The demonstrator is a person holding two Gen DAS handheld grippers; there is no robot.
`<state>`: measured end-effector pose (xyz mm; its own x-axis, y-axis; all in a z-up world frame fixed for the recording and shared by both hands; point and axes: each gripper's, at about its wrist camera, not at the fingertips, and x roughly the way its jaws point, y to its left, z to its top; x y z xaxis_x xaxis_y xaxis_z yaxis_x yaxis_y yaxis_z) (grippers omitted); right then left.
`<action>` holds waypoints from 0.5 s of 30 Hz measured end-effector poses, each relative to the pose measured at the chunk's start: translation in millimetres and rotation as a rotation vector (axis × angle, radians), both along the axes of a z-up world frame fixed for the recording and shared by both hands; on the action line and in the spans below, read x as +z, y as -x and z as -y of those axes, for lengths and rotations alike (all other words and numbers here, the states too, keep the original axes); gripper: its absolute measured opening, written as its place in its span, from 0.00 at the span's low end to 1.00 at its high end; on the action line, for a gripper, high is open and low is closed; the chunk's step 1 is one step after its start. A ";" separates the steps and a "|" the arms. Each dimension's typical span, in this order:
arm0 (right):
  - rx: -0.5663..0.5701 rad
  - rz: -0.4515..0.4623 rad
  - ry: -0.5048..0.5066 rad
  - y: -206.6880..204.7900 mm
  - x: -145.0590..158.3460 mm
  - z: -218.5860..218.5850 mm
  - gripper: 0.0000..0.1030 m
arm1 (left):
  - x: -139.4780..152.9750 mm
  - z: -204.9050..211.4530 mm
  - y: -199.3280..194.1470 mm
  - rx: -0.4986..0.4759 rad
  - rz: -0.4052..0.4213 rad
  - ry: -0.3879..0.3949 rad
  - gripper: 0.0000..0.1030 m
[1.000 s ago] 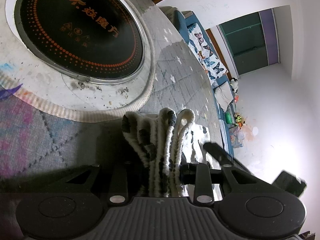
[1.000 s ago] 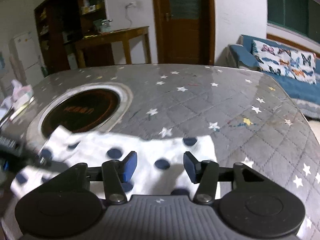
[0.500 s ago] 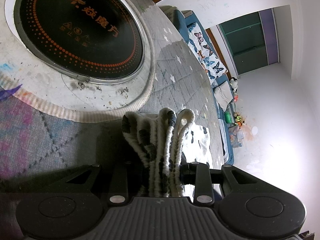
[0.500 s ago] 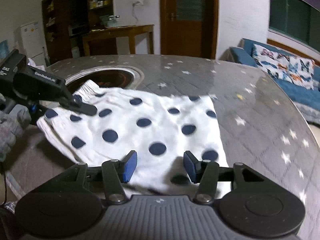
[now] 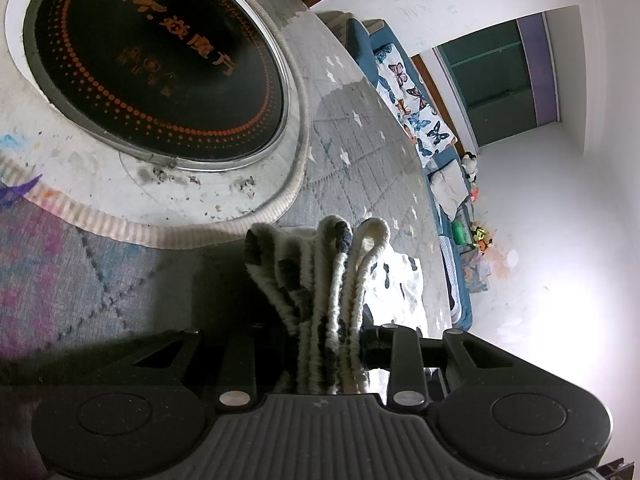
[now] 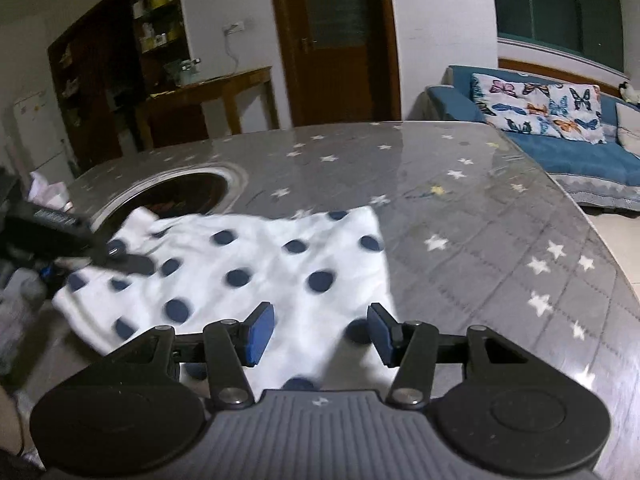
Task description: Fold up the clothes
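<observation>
In the left wrist view my left gripper point(image 5: 320, 344) is clamped on a gathered edge of the polka-dot garment point(image 5: 316, 276), whose ribbed folds stand bunched upright between the fingers; more of the same cloth trails off to the right over the table. In the right wrist view my right gripper point(image 6: 318, 330) hangs just above the near part of the garment point(image 6: 256, 264) with its blue pads point(image 6: 260, 330) spread apart and nothing between them. The garment, white with dark blue dots, lies spread mostly flat on the grey star-patterned table cover point(image 6: 480, 216), and its far-left corner is lifted where the left gripper point(image 6: 100, 250) pinches it; that part of the picture is motion-blurred. Just beyond the held edge sits the round black induction cooktop point(image 5: 156, 64), set into the table and ringed by a pale trim; it appears behind the cloth in the right wrist view as well point(image 6: 180, 196). Farther off stand a blue sofa point(image 6: 568, 152) with a butterfly-print cushion point(image 6: 536, 106) at the right, a brown wooden door point(image 6: 336, 40) at centre, and a wooden side table point(image 6: 216, 92) and dark shelving point(image 6: 116, 76) at the left.
</observation>
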<state>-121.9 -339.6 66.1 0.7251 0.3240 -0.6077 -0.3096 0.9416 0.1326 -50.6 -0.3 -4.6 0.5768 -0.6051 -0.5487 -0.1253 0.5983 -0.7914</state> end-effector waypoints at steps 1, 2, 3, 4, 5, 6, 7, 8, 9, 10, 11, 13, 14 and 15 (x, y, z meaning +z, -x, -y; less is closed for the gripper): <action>-0.008 -0.005 -0.005 -6.4 -1.5 2.6 0.51 | 0.6 0.0 0.1 -0.001 0.001 -0.005 0.33; -0.014 -0.014 -0.017 -12.7 -3.2 5.2 0.51 | 1.4 0.4 0.3 -0.001 0.002 -0.011 0.33; -0.020 -0.022 -0.032 -18.6 -5.0 7.7 0.51 | 2.2 0.9 0.2 -0.002 0.004 -0.017 0.33; -0.024 -0.031 -0.047 -24.2 -6.9 9.8 0.51 | 3.1 1.5 0.0 -0.002 0.005 -0.024 0.33; -0.027 -0.038 -0.057 -29.1 -9.2 10.5 0.51 | 3.9 2.1 -0.3 -0.003 0.006 -0.031 0.33; -0.029 -0.043 -0.062 -33.7 -11.8 10.2 0.51 | 4.5 2.4 -0.6 -0.004 0.006 -0.035 0.33; -0.030 -0.048 -0.066 -37.8 -14.4 9.5 0.50 | 5.1 2.7 -0.9 -0.004 0.006 -0.040 0.33; -0.029 -0.052 -0.067 -40.9 -16.9 8.6 0.50 | 5.9 2.7 -1.0 -0.005 0.007 -0.046 0.33; -0.028 -0.057 -0.067 -43.7 -19.4 8.3 0.50 | 6.8 2.7 -0.9 -0.006 0.008 -0.053 0.33; -0.026 -0.063 -0.071 -46.1 -21.8 7.6 0.49 | 7.6 2.6 -0.9 -0.007 0.009 -0.060 0.33; -0.023 -0.068 -0.076 -47.1 -23.6 6.5 0.49 | 8.5 2.6 -0.8 -0.007 0.011 -0.066 0.33; -0.013 -0.064 -0.077 -46.0 -24.8 2.4 0.34 | 10.2 2.4 -1.3 -0.006 0.010 -0.082 0.33; -0.010 -0.064 -0.081 -45.2 -24.8 1.5 0.29 | 12.1 3.2 -2.2 -0.008 0.010 -0.097 0.33; -0.011 -0.064 -0.085 -43.9 -24.9 0.2 0.21 | 14.0 4.0 -3.1 -0.009 0.010 -0.112 0.33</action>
<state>-78.0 -339.8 41.3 0.6895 0.3684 -0.6236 -0.2872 0.9295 0.2316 -47.5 -4.3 9.4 0.5770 -0.5458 -0.6076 -0.1119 0.6841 -0.7208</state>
